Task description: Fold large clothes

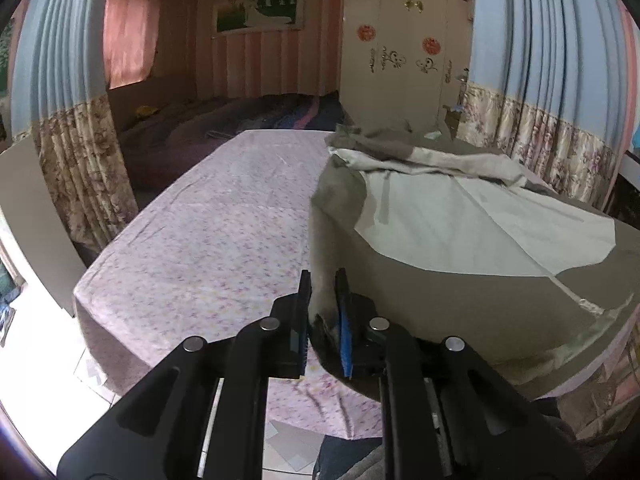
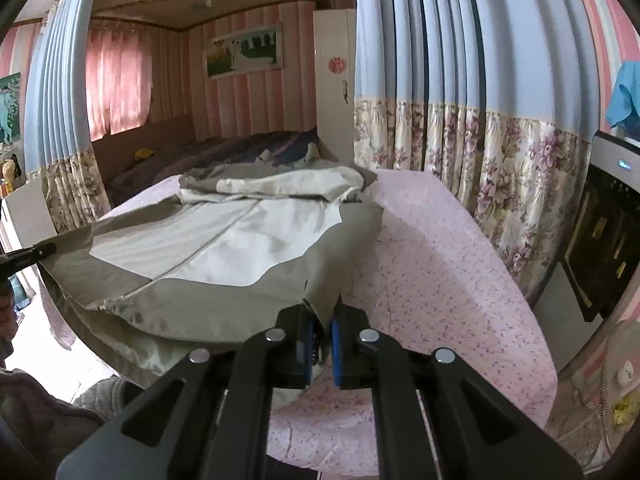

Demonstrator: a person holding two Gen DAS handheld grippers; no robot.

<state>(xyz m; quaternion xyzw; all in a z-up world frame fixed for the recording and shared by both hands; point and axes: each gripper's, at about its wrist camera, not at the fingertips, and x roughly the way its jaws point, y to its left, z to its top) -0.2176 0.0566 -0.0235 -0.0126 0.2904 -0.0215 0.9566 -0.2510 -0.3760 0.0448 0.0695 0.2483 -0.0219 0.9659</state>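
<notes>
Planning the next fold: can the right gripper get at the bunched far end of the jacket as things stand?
Probably not yet. The right gripper is shut on the jacket's near hem, like the left gripper, so it isn't free. The way over the table looks open.

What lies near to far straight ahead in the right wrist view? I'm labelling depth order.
Right gripper → olive and cream garment → its bunched far end → dark bedding → striped wall picture.
</notes>
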